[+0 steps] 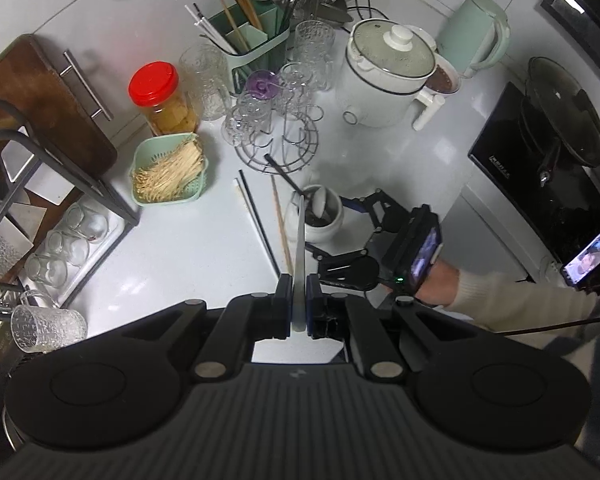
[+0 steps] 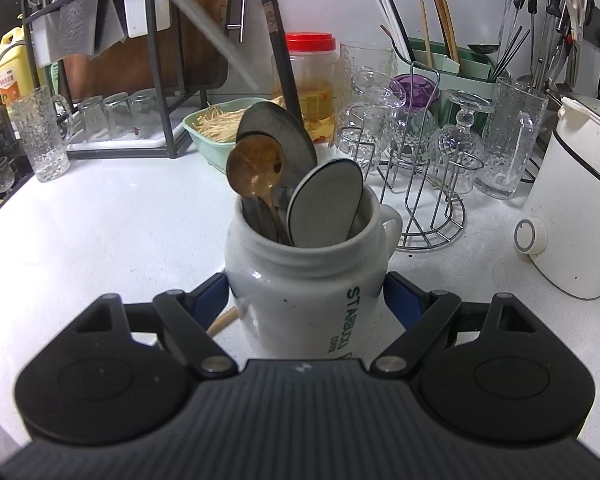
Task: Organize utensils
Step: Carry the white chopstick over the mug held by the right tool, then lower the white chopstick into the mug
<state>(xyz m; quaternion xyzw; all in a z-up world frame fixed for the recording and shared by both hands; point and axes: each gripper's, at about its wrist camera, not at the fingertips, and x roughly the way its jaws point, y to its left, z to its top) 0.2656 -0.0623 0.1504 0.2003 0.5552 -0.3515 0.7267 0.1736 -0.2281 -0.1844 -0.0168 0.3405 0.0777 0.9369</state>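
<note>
Left wrist view: left gripper (image 1: 299, 312) jaws pinch a pale, flat utensil handle (image 1: 300, 256) that runs forward toward the mug (image 1: 320, 220); its far tip cannot be made out. On the table (image 1: 188, 240), left of the mug, lie a black chopstick (image 1: 258, 220), a white one (image 1: 242, 196) and a wooden one (image 1: 281, 224). Green caddy (image 1: 256, 50) behind holds more chopsticks.

Right wrist view: right gripper (image 2: 306, 300) jaws press on both sides of the white mug (image 2: 300, 292), which stands upright on the table. Lettering on mug reads "STARBUCKS COFFEE", partly cut off. Inside: wooden spoon (image 2: 256, 168), a dark spoon (image 2: 276, 136), a white-rimmed spoon (image 2: 326, 204), all bowl-up. A black handle (image 2: 280, 48) stands behind them.

Yellow bottle (image 2: 10, 72) at far left has an orange label, text unreadable. Cooktop (image 1: 500, 148) badge too blurred to read.
</note>
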